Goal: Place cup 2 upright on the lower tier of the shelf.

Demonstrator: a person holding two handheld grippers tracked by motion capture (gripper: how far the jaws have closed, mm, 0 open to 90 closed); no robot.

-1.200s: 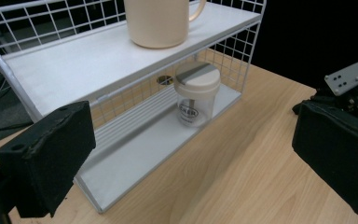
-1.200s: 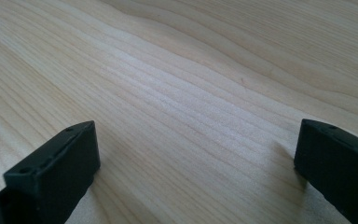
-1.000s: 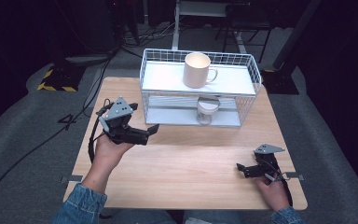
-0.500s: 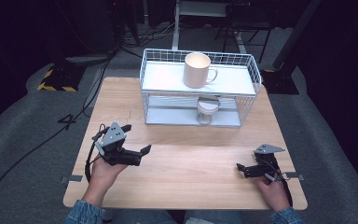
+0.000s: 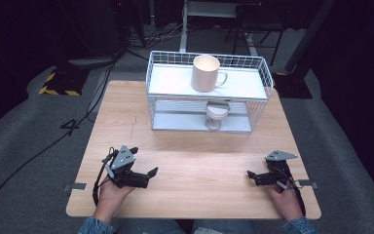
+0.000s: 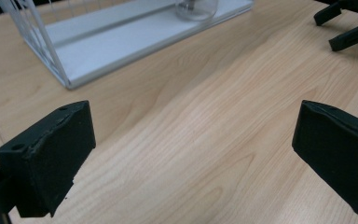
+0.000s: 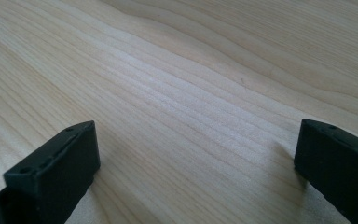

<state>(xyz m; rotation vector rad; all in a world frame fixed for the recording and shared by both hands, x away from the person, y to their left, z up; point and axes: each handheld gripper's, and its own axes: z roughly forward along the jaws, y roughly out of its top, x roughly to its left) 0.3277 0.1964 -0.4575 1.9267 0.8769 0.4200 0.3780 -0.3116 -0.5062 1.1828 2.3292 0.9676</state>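
I have my left gripper (image 5: 143, 176) low over the near edge of the worktop (image 5: 199, 161), jaws spread wide with nothing between them, and in the left gripper view bare wood shows in the gap. My right gripper (image 5: 254, 176) rests near the same edge on the far side, also gaping wide and empty; the right gripper view looks straight onto wood grain. Both sit well short of the wire rack (image 5: 209, 92), which I take as a parked stance, hands out of the way of what is shelved.

Taking the rack as my landmark: the cream mug (image 5: 205, 73) stands upright on its top shelf, roughly central, long axis vertical, mouth up, handle pointing toward the rack's right end. Directly below it, on the lower shelf near the front edge, stands a small glass jar (image 5: 216, 115), upright as well. From the left gripper view the jar (image 6: 196, 8) lies ahead.
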